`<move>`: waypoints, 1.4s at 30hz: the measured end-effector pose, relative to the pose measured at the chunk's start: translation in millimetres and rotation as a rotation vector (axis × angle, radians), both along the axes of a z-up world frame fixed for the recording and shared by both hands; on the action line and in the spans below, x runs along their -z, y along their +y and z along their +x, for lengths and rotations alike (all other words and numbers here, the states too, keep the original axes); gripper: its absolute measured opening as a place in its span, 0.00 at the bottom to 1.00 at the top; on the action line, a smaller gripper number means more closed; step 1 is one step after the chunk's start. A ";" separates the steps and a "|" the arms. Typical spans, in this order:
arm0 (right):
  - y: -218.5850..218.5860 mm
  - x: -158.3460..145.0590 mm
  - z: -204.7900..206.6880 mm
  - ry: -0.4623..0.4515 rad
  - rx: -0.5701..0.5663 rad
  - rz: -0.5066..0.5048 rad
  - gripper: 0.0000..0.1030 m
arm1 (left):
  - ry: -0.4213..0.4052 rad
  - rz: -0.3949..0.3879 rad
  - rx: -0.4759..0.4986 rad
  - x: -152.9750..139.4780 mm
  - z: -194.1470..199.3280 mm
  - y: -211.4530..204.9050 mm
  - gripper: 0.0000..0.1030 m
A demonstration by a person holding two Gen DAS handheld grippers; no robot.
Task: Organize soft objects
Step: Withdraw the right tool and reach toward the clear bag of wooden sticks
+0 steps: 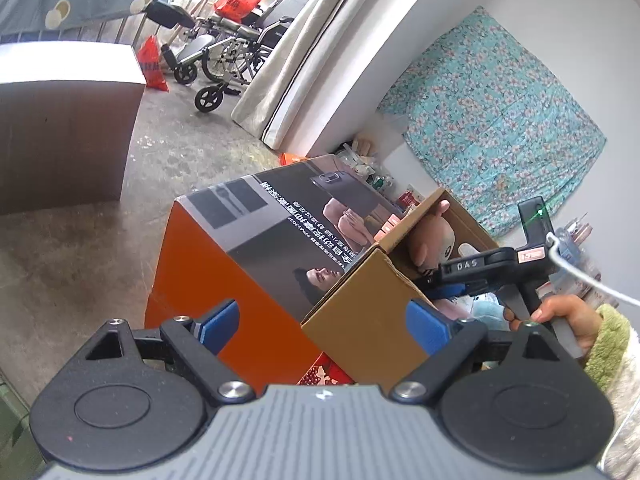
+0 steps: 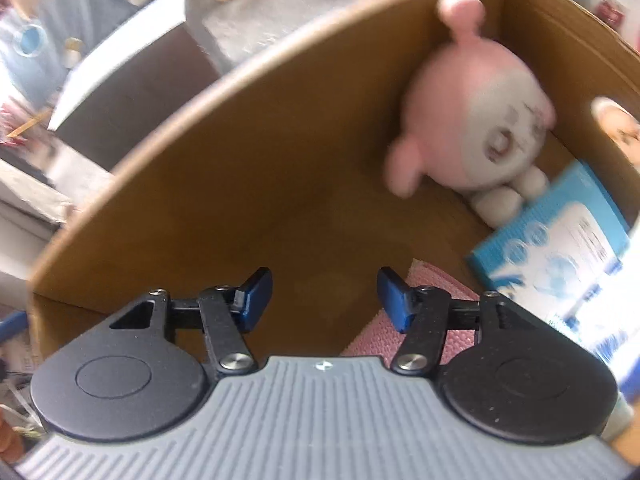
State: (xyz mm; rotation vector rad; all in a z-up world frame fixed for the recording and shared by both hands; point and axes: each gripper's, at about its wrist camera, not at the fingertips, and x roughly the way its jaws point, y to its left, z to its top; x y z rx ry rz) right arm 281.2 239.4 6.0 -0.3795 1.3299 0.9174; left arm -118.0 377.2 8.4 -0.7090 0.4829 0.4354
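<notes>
There is one brown cardboard box (image 2: pixel 224 184). Inside it sits one pink plush toy (image 2: pixel 472 112), one blue and white packet (image 2: pixel 560 240), and one pink bumpy mat (image 2: pixel 384 332). Beside it stands one big orange and grey box (image 1: pixel 240 248). Far back there are two wheelchairs (image 1: pixel 224 48) and two red bags (image 1: pixel 154 66). One flowery cloth (image 1: pixel 500 128) hangs on the wall.

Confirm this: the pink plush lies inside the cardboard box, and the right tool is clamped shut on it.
Not quite. The pink plush does lie inside the cardboard box, but the right tool is not clamped on it: the right wrist view shows its jaws apart with nothing between them, the plush lying beyond them.
</notes>
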 end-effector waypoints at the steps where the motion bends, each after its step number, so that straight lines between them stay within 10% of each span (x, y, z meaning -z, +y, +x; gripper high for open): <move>1: -1.7 0.1 0.8 -0.013 0.003 -0.008 0.55 | 0.000 0.004 0.003 0.0 0.6 -1.0 0.89; 16: -107.4 -102.5 5.4 0.015 0.219 0.331 0.66 | -0.070 0.133 0.111 -37.9 10.6 -55.0 0.91; 26: -279.1 -187.9 -66.2 -0.285 0.380 0.311 0.82 | -0.136 0.282 0.457 -82.7 62.2 -161.7 0.93; 42: -516.7 -123.4 -140.9 -0.301 0.773 0.147 0.84 | -0.154 0.425 1.046 -55.5 132.3 -379.4 0.94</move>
